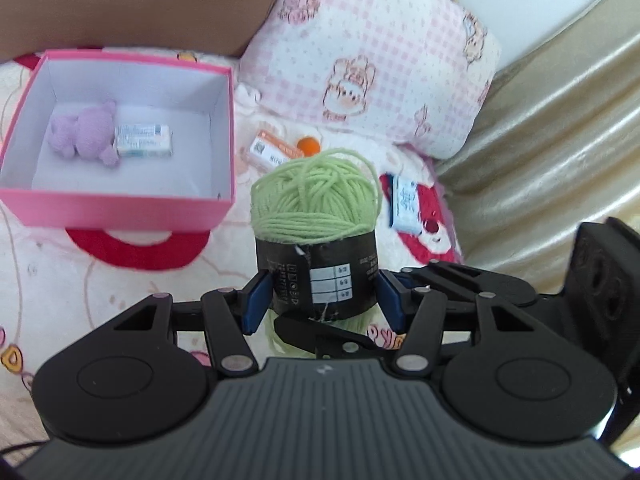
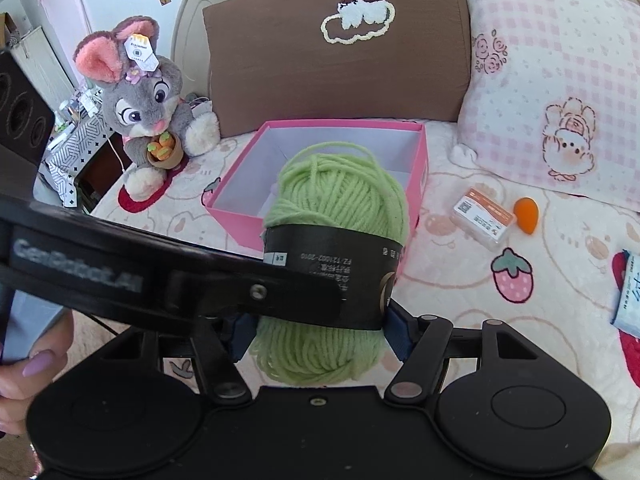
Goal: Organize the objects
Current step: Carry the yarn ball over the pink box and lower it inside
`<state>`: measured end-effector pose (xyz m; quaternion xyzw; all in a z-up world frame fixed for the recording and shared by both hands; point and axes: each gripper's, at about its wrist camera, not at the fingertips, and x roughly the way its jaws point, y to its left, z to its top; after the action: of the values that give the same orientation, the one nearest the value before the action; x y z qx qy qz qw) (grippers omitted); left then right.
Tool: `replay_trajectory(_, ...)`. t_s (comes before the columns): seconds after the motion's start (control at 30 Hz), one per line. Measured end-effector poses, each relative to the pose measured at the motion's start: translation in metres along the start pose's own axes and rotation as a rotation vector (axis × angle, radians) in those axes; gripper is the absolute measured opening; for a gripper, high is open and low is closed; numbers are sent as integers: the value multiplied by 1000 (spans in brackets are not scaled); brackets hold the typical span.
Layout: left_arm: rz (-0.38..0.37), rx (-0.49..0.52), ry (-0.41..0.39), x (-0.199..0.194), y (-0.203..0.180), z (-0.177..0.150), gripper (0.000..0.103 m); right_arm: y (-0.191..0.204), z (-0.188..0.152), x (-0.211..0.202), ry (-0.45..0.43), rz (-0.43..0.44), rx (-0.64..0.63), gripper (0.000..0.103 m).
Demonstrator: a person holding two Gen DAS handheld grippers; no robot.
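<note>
We hold the green yarn [image 1: 316, 216] up over the bed, right of the pink box [image 1: 120, 208]. Our left gripper [image 1: 320, 300] is clamped on its black band. Our right gripper [image 2: 320, 328] has the yarn between its jaws; we cannot tell whether they press

Bedroom, bed pillows [image 2: 336, 52], plush rabbit [image 2: 148, 100]
</note>
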<state>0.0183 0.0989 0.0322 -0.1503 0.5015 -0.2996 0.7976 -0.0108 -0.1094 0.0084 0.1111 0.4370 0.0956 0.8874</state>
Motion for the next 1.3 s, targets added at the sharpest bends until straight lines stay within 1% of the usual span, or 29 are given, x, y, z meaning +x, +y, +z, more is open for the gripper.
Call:
replay_trajectory(0.17,22,-12,-25,1,15,17,55,-2,16,16,-15,49,12,70)
replay_trajectory(0.27,36,-18,-45,7,25,28,55,-9,28,29,-22,72,40,68)
replay_trajectory(0.4,66,-14,-72,21,41,47,54,-17,48,48,-28,78,67,67)
replay_trajectory(0.47,74,-38,-95,28,52,59,55,-22,61,59,-32,84,94,67)
replay_trajectory(0.5,76,-29,-101,31,57,66,55,-24,67,66,-35,78,97,67)
replay_trajectory(0.57,72,-47,-103,38,68,79,55,-23,77,77,-49,53,80,67)
replay_trajectory(0.7,87,-54,-82,58,87,102,55,-28,93,104,-38,21,83,65)
replay_trajectory(0.77,80,-83,-76,69,99,110,55,-31,101,116,-31,-1,89,65)
replay_trajectory(0.8,78,-79,-76,76,103,113,55,-33,103,123,-29,-10,94,65)
replay_trajectory(0.87,70,-104,-88,85,112,116,55,-39,104,133,-46,-20,106,65)
replay_trajectory(0.93,84,-82,-99,92,117,114,55,-44,98,142,-66,-10,137,65)
replay_trajectory(1.0,106,-53,-94,100,122,108,55,-46,90,155,-56,9,154,65)
replay_trajectory(1.03,103,-60,-83,104,127,106,55,-46,87,160,-44,9,150,65)
replay_trajectory(1.3,24,-95,-103,126,159,105,56,-37,80,183,-72,-93,52,65)
